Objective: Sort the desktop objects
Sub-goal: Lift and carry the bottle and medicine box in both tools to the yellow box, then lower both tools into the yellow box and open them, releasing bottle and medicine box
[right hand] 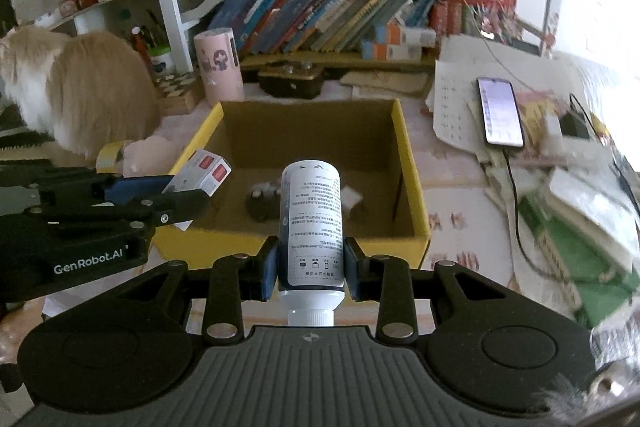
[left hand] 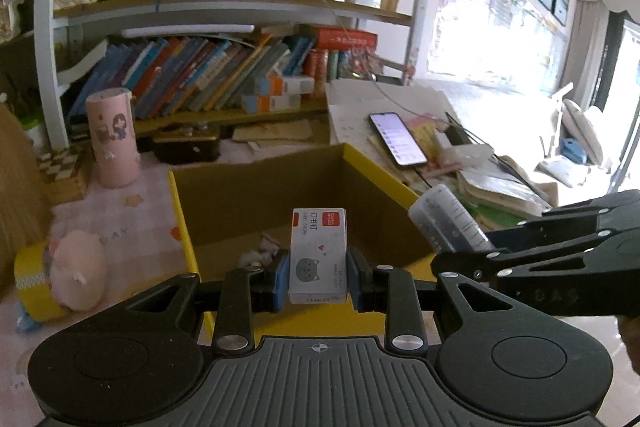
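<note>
Cardboard, yellow-rimmed, fills my left wrist view: the box (left hand: 280, 195) sits open on the worktop (left hand: 132, 199). My left hand-held gripper (left hand: 318, 277) has its blue pads pressed on the lower sides of a small staple box (left hand: 318, 251), held upright above the near wall. I judge it light and stiff, though thin card would crush under a hard squeeze, so the flat side faces suit it. Entering from the right, my right hand-held gripper (left hand: 460, 247) carries a bottle (left hand: 448, 223).

From the right wrist view, that hand-held gripper (right hand: 310, 269) clamps the bottle (right hand: 311, 223) near its cap end, base pointing toward the box (right hand: 408, 163). Smooth plastic, probably slippery; gripping mid-body looks safer.
</note>
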{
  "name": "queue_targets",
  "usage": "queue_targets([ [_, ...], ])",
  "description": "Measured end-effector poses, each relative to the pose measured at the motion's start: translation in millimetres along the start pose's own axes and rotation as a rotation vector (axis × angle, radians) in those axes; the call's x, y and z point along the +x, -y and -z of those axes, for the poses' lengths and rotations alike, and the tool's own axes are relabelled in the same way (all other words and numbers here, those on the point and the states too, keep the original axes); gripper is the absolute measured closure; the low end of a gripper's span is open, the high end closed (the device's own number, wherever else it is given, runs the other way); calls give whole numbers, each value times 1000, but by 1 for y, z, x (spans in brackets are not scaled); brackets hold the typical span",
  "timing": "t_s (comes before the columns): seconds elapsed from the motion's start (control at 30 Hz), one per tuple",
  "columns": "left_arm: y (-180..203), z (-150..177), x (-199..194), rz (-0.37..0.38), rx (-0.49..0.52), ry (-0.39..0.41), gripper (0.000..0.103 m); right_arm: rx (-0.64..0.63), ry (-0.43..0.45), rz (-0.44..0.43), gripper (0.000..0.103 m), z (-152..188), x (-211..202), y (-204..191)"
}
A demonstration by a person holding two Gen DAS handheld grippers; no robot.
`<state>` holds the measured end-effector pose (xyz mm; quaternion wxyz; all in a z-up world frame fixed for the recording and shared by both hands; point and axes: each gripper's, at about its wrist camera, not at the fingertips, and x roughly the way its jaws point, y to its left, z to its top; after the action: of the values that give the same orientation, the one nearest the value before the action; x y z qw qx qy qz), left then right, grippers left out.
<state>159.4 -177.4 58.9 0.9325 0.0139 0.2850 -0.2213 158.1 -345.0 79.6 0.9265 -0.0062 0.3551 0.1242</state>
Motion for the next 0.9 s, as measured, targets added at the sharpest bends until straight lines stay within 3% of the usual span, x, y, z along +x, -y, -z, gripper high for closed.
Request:
queue_targets([
  [0.53, 0, -18, 63, -123, 54, -50, 75, -107, 19, -57, 72, -55, 56, 30],
  [0.9, -9, -7, 97, -161, 45, -153, 75, -200, -53, -97, 72, -62, 104, 33],
])
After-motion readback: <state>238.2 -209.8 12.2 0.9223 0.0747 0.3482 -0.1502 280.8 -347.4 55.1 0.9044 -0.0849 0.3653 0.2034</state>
